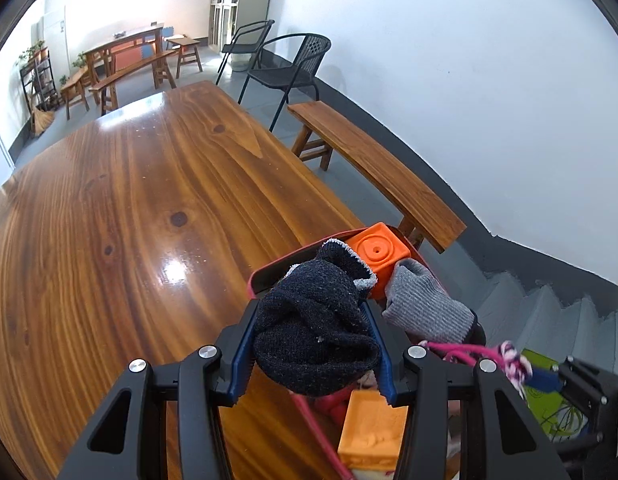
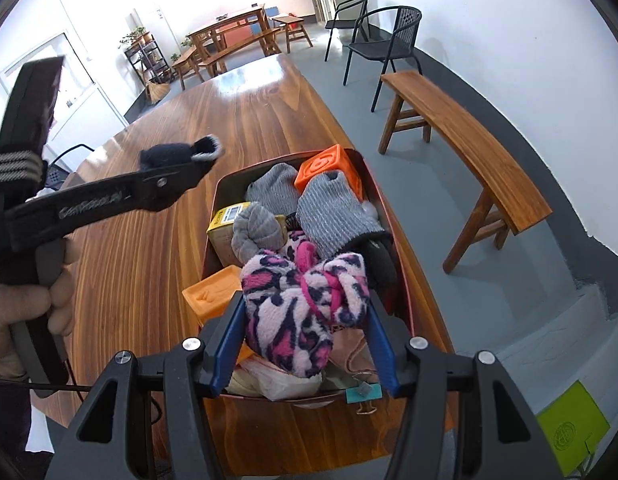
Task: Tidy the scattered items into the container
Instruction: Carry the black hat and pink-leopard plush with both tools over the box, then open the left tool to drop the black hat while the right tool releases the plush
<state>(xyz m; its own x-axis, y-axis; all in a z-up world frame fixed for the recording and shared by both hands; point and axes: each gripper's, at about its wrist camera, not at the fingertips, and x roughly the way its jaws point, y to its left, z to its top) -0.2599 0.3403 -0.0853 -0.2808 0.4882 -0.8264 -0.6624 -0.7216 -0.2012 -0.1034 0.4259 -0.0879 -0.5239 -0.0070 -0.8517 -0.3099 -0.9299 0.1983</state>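
Up close in the left wrist view, the left gripper point(image 1: 313, 340) has its jaws clamped on a dark sock point(image 1: 315, 320), bunched between the blue pads and bulging above them. Past the sock sits the red container point(image 1: 257, 276) at the near right corner of the worktop point(image 1: 129, 200). Inside it an orange cube point(image 1: 379, 254) stands at the far end, with a grey sock point(image 1: 427, 306) just beside it to the right. Below the jaws an orange block point(image 1: 371, 432) shows in the container. A pink cord point(image 1: 453, 350) with a pink-and-white tuft crosses the right finger. A wooden bench point(image 1: 373, 164) runs along the wall beyond the worktop.

Over in the right wrist view, the right gripper point(image 2: 305, 328) holds a pink leopard-print sock point(image 2: 305, 300) tight between its jaws, above the near half of the container point(image 2: 365, 168). The container is crowded: the orange cube point(image 2: 323, 168) at the far end, grey socks point(image 2: 333, 212) across the middle, a yellow box point(image 2: 225, 224) at the left wall, the orange block point(image 2: 213, 294) at the near left. A teal binder clip point(image 2: 363, 394) lies at its near rim. To the left, a hand point(image 2: 33, 300) carries the left gripper point(image 2: 181, 172), dark sock point(image 2: 173, 154) in its tip, over the worktop point(image 2: 149, 260) beside the container.
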